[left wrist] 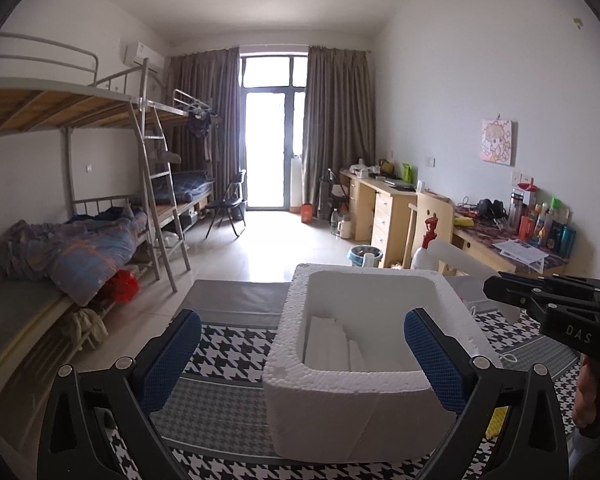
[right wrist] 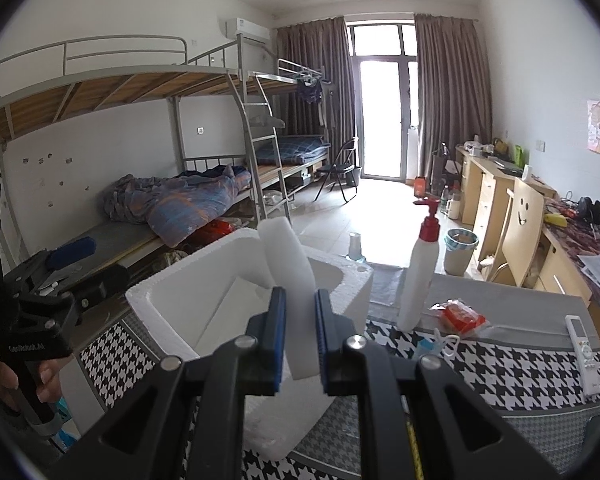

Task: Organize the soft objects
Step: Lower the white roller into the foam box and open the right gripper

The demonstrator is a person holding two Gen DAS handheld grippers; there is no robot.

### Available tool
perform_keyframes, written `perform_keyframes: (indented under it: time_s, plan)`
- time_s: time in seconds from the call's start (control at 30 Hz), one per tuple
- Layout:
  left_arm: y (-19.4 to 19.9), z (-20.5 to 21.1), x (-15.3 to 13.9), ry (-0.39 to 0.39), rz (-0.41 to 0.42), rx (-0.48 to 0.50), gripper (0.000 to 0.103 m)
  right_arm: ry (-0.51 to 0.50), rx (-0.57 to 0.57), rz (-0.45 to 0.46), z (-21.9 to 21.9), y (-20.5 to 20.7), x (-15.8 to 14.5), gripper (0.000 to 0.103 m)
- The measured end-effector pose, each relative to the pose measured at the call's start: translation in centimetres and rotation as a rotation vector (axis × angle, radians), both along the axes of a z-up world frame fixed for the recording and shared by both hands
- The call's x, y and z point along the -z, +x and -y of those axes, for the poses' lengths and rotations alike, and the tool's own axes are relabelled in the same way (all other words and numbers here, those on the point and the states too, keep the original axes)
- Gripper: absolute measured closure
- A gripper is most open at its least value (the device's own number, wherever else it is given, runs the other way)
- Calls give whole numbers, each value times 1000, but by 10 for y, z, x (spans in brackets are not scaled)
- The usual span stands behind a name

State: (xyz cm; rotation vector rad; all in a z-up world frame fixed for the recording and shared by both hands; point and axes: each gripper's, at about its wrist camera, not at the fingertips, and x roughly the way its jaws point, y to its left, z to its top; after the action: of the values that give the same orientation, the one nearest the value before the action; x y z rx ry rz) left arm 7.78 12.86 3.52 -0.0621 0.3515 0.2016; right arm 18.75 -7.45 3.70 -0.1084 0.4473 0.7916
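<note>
With the right claw (right wrist: 300, 340) clamped on the white foam sheet (right wrist: 288, 264) above the foam box (right wrist: 172, 304), lower it flat onto the stacked pieces — left claw (left wrist: 300, 360) wide open, empty, straddling the box's near wall.

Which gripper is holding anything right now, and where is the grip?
The right gripper is shut on the white foam strip, pinching its lower end above the foam box. The left gripper is open, holding nothing.
</note>
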Motion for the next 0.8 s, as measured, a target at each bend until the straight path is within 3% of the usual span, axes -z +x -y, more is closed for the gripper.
perform_keyframes:
  time_s: [0.8]
  plan:
    - [-23, -17, 6, -3, 16, -33, 1, -30, -42, -19, -37, 2, 5, 83]
